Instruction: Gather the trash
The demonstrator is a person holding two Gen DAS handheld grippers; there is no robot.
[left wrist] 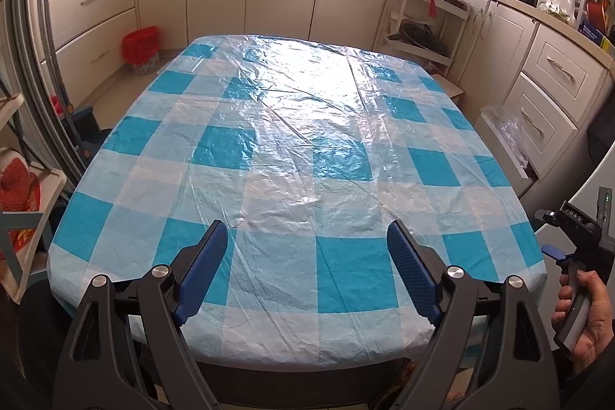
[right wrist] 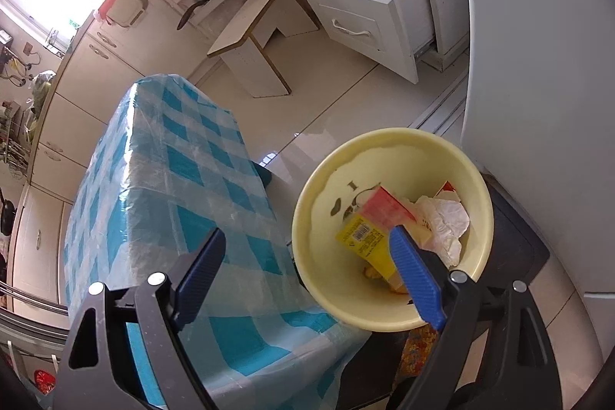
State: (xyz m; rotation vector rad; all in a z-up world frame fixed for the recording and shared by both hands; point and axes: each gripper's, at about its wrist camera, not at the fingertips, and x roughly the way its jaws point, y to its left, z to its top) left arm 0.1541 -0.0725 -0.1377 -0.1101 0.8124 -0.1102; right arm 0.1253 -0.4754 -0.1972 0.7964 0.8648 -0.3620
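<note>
Trash (right wrist: 399,225) in bin (right wrist: 307,218) just beyond spread right gripper (right wrist: 307,237).

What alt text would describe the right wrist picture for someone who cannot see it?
A yellow bowl holding wrappers and crumpled paper sits beside a table under a blue checked cloth. The right gripper hangs above, jaws open and empty, one over the bowl. An open drawer and a stool stand behind.

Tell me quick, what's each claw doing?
Left claw: open, empty, over the table.
Right claw: open, empty, above the bin.
</note>
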